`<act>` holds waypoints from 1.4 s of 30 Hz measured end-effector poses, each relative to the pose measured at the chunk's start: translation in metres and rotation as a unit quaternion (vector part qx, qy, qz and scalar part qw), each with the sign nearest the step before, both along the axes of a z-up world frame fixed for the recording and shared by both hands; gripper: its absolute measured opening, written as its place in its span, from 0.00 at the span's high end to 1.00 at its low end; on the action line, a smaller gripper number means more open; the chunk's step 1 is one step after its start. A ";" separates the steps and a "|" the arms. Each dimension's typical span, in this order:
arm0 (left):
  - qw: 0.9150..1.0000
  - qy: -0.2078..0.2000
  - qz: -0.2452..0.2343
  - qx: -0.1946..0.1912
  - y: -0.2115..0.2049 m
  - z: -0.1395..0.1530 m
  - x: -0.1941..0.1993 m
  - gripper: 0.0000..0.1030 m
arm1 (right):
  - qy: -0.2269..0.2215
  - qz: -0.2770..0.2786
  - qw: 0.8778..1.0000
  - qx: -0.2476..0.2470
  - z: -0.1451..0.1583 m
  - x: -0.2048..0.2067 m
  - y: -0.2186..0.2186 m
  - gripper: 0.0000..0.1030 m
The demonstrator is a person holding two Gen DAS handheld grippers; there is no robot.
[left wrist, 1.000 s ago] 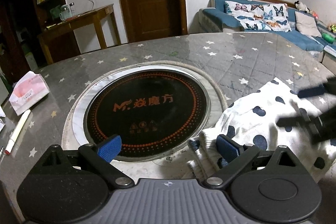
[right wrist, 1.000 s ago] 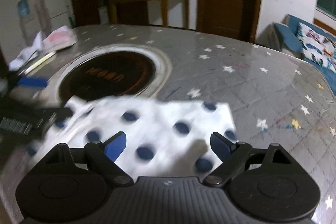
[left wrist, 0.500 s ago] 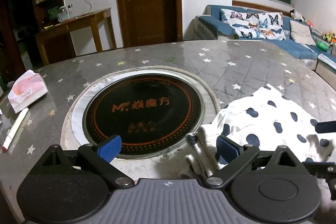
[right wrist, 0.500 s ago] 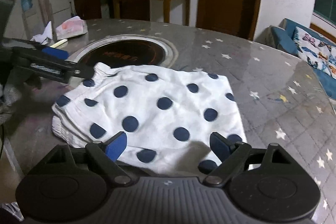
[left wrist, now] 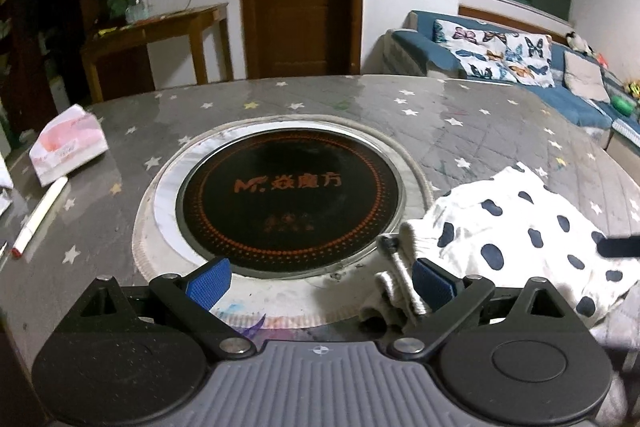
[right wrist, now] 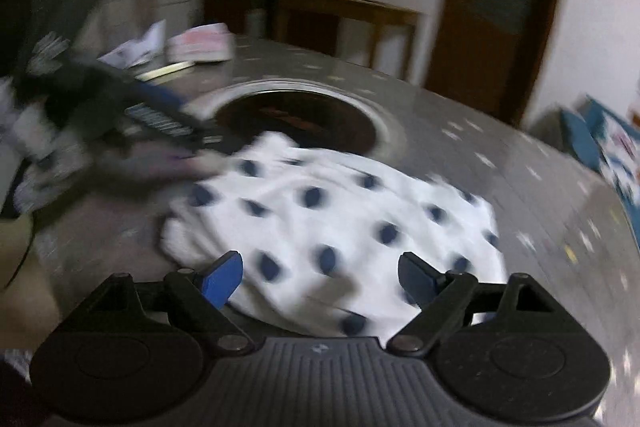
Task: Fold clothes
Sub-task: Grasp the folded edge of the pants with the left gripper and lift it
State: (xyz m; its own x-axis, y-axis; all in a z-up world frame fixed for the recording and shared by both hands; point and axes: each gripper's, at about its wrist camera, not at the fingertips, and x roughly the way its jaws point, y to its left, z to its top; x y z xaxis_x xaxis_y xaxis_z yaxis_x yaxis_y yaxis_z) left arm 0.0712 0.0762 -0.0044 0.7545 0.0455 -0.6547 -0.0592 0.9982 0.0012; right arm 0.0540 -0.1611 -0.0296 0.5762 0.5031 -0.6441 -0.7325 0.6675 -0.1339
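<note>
The white garment with dark-blue polka dots (right wrist: 336, 211) lies bunched on the star-patterned surface (left wrist: 460, 131), just right of the round induction cooktop (left wrist: 288, 203) set into it. In the left wrist view it fills the lower right of the frame; in the right wrist view, which is blurred, it spreads across the centre and lower middle. It looks partly gathered rather than neatly squared, so the step in hand is probably the approach to pick up an edge for a further fold.

The left hand-held gripper (left wrist: 320, 281) stands wide and holds nothing. Its right finger (left wrist: 434, 281) sits just beside the ribbed hem (left wrist: 400, 279) at the garment's left end, which lies mostly between the jaws but is not pinched. The right hand-held gripper (right wrist: 320, 277) is also wide, its jaws closing slightly, with cloth below and ahead of the fingers; no pad presses on it. One of its fingers appears as a dark bar at the right edge of the left wrist view.

The next move likely calls for each gripper to settle on an edge or corner, close on one layer only, then lift and carry it across. A tissue pack (left wrist: 68, 147) and a marker pen (left wrist: 38, 217) lie at far left, well apart.
</note>
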 end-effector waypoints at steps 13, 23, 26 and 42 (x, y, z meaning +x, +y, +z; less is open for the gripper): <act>0.991 0.053 0.026 -0.117 0.015 -0.004 -0.008 0.04 | -0.091 0.134 0.980 -0.112 -0.027 -0.034 0.076 0.53; 0.951 0.061 0.053 -0.297 0.025 -0.012 -0.018 0.04 | -0.049 0.072 0.996 -0.007 -0.001 -0.017 0.056 0.76; 0.930 0.058 0.064 -0.356 0.031 -0.016 -0.025 0.04 | -0.041 0.058 0.997 0.017 0.006 -0.015 0.048 0.77; 0.853 0.055 0.088 -0.511 0.034 -0.045 -0.023 0.01 | -0.001 0.035 0.996 0.086 0.017 -0.008 0.023 0.80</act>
